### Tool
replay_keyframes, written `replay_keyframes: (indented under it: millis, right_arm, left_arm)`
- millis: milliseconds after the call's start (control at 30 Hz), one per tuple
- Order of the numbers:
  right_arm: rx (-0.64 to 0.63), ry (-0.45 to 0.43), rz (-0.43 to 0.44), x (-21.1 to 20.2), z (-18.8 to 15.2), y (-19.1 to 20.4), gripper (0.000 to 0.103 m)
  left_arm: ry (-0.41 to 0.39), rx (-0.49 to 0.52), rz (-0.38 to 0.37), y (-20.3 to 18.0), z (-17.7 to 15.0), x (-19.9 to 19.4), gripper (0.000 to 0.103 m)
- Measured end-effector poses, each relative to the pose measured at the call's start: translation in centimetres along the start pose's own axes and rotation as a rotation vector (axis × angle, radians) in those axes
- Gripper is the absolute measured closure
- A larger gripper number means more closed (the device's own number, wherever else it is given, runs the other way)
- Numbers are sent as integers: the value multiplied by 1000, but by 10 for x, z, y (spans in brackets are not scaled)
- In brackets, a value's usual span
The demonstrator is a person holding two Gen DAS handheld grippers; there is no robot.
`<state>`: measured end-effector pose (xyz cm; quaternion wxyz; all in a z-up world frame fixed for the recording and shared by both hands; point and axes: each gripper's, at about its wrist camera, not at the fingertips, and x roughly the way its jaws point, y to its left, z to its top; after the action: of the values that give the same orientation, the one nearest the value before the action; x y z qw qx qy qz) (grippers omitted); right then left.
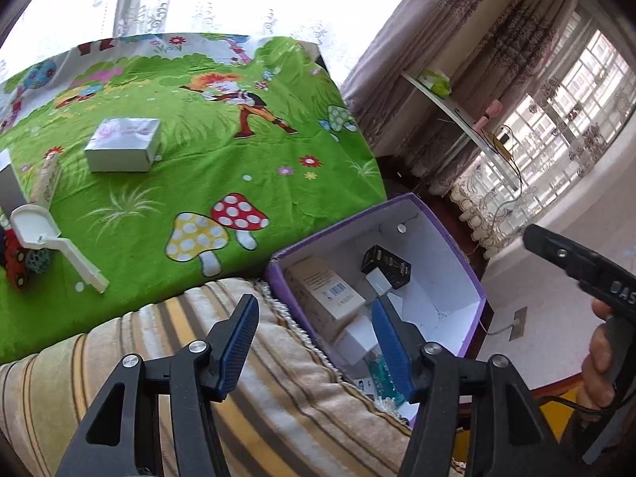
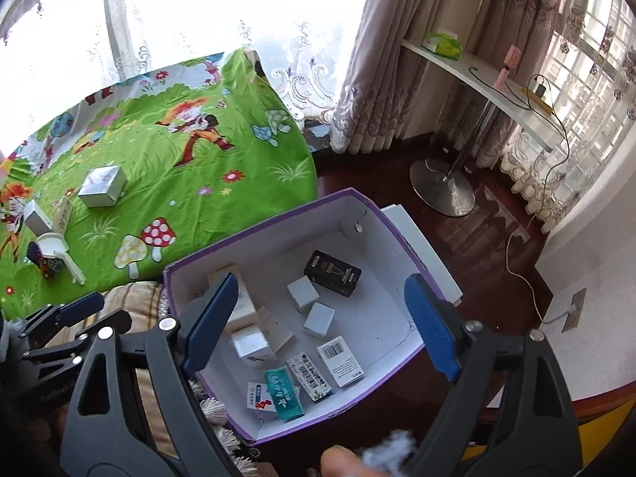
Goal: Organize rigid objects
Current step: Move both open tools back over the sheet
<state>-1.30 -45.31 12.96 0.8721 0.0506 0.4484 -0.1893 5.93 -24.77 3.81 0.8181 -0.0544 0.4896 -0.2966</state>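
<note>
Blue ribbed pads on black frames: both grippers stand with fingers spread and nothing between them.

Right gripper point(image 2: 322, 322): fingers wide apart, hanging above the purple box point(image 2: 401, 234), which is white inside and open at the top. The box sits at the edge of a striped cushion point(image 2: 147, 413), over a dark wooden floor point(image 2: 481, 246).

Box contents, right wrist view:
- black carton point(image 2: 333, 273), toward 12 o'clock;
- two small white cubes point(image 2: 303, 293) and point(image 2: 319, 319), touching, at centre;
- tall cream carton point(image 2: 242, 302), at 9 o'clock, partly behind the left finger;
- another white cube point(image 2: 253, 344) just below it;
- barcode packet point(image 2: 341, 361), striped packet point(image 2: 310, 375), teal packet point(image 2: 284, 394) and red-and-white packet point(image 2: 260, 396), flat in a row along the 6 o'clock wall.

Left gripper point(image 1: 314, 342): fingers spread, over the cushion beside the box's 9 o'clock wall. A hand point(image 1: 598, 361) at 3 o'clock in this view grips the other tool's handle.

Green cartoon sheet point(image 1: 222, 167), from 9 to 12 o'clock of the box, carries:
- silver box point(image 1: 123, 145), lying alone, well apart from the purple box;
- white scoop point(image 1: 51, 238), near the sheet's 9 o'clock edge;
- a narrow carton point(image 1: 47, 181) just beyond the scoop.

Background, 1 to 2 o'clock: curtains and a white shelf point(image 2: 477, 75) on a metal stand, bearing a green tissue box point(image 2: 441, 44).
</note>
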Motion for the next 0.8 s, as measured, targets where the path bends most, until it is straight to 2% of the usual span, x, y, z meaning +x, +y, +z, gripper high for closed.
replay_keyframes:
  millis: [100, 233, 367, 467, 567, 800]
  right_arm:
    - [-28, -49, 69, -33, 15, 24, 15]
    - [-48, -131, 180, -80, 36, 57, 14]
    - [-100, -191, 289, -117, 45, 91, 13]
    - [-100, -211, 349, -128, 50, 103, 13]
    - [-99, -214, 392, -131, 52, 113, 13]
    - [-98, -205, 419, -122, 55, 128, 13]
  left_arm:
    - [-51, -94, 75, 39, 3, -20, 43]
    - [-130, -197, 215, 96, 3, -53, 43]
    - [-155, -308, 302, 151, -1, -74, 43]
    - [-161, -367, 338, 180, -2, -81, 43]
    - [-169, -382, 361, 196, -1, -84, 43]
    - [-163, -388, 390, 216, 7, -81, 43]
